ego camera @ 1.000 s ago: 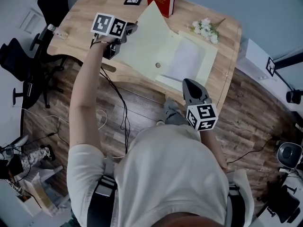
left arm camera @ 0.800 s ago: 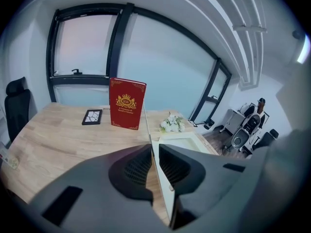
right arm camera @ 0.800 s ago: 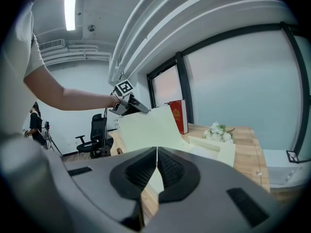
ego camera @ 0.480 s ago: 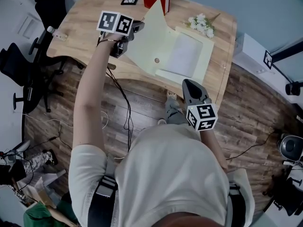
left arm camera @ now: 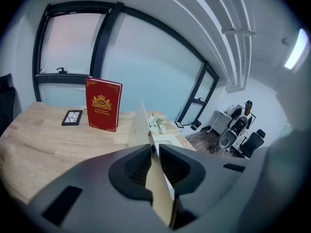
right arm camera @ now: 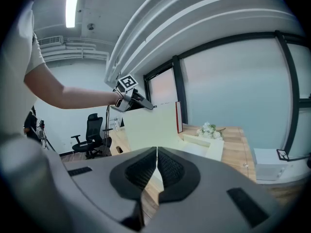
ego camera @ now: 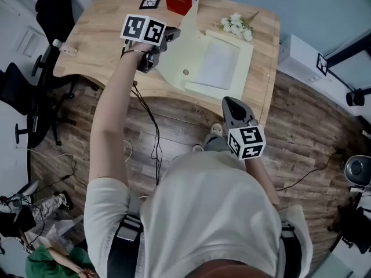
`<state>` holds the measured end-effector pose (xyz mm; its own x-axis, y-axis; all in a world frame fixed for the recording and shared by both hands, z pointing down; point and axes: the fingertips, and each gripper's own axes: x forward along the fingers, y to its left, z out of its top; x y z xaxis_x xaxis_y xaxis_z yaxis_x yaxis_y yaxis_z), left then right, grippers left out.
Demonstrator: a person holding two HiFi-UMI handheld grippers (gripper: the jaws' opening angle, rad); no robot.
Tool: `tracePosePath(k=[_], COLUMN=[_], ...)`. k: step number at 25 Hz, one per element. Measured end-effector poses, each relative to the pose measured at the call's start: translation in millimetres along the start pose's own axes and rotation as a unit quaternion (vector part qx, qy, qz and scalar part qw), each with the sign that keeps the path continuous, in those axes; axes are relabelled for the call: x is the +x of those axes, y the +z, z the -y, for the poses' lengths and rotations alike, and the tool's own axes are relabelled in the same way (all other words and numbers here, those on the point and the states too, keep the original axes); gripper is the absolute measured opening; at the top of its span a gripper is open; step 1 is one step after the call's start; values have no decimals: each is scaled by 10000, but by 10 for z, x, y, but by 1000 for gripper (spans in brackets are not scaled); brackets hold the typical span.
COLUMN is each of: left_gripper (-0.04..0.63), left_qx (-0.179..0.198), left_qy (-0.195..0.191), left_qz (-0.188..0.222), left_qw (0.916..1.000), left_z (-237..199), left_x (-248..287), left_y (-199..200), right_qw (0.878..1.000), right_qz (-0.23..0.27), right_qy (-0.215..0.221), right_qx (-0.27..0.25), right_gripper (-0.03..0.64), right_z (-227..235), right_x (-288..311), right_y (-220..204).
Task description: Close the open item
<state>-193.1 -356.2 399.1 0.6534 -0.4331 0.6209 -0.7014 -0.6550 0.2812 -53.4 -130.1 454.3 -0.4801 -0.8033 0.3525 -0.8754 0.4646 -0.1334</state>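
- Black tile [ego camera: 151,0] lies at the far edge of the wooden worktop [ego camera: 93,33]. Only the left gripper view shows its pale cracked pattern.
- Left gripper [ego camera: 172,35] reaches over the worktop. Its own view shows the fingers pinching the thin edge of the raised lid [ego camera: 182,48].
- Red book [left arm camera: 103,103] stands upright behind the lid. The head view catches only its top, while the left gripper view shows the gold crest on its cover.
- Pale yellow box [ego camera: 197,87] sits mid-worktop, open, with a white sheet inside. The lid slants up from its left side. The right gripper view shows the lid's broad face, the left only its edge.
- White flowers [ego camera: 235,25] lie beside the box's far corner.
- Right gripper [ego camera: 230,101] hangs off the worktop near the person's body. Its view shows the fingers pressed together with nothing between them.
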Motion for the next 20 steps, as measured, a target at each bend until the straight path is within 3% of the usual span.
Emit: tracePosePath(k=[11, 20], left_gripper=[63, 64], left_qx=[115, 3], left_qy=[-139, -168], left_qz=[-62, 42], left_qw=[9998, 9999], left_z=[357, 651], left_x=[163, 335], left_y=[47, 84], right_qw=[10000, 9999], right_qz=[43, -21], right_qy=[19, 122], right_qx=[-23, -96], right_gripper=[20, 20], right_z=[158, 452], right_x=[-145, -306], right_y=[6, 13])
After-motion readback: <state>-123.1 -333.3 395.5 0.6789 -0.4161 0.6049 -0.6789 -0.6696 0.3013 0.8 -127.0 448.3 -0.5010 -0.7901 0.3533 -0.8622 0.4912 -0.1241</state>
